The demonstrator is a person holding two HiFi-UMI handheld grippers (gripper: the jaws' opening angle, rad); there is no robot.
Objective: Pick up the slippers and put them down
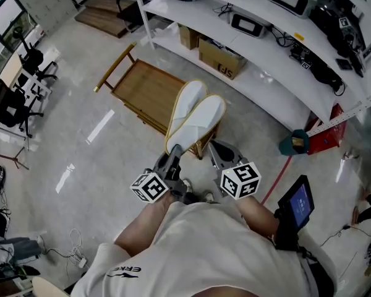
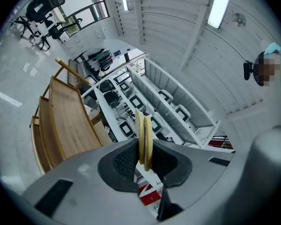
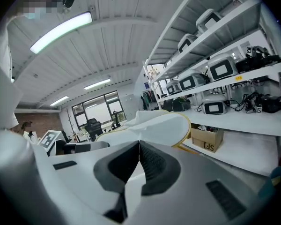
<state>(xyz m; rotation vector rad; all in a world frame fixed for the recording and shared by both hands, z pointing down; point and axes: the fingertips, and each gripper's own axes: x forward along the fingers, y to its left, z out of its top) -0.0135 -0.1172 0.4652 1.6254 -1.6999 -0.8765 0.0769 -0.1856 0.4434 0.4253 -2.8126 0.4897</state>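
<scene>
The left hand-held gripper (image 1: 173, 154) is clamped on the heel end of the left slipper (image 1: 187, 107). In the left gripper view its dark pads (image 2: 126, 161) press from both sides on that slipper's thin yellow-trimmed edge (image 2: 144, 130), which shows edge-on. Just beside it, the right hand-held gripper (image 1: 214, 150) is closed on the heel of the right slipper (image 1: 205, 119). In the right gripper view its jaws meet on the white material and the slipper (image 3: 161, 125) reaches out ahead.

Both slippers are white with a yellow rim. They are held in the air side by side, almost touching, with their toes over the near corner of the wooden rack (image 1: 142, 91) on the floor (image 1: 80, 135). Beyond the rack stands the white shelving (image 1: 247, 73), which carries devices and cables. A cardboard box (image 1: 221, 57) sits under the shelving, just behind the rack.
</scene>
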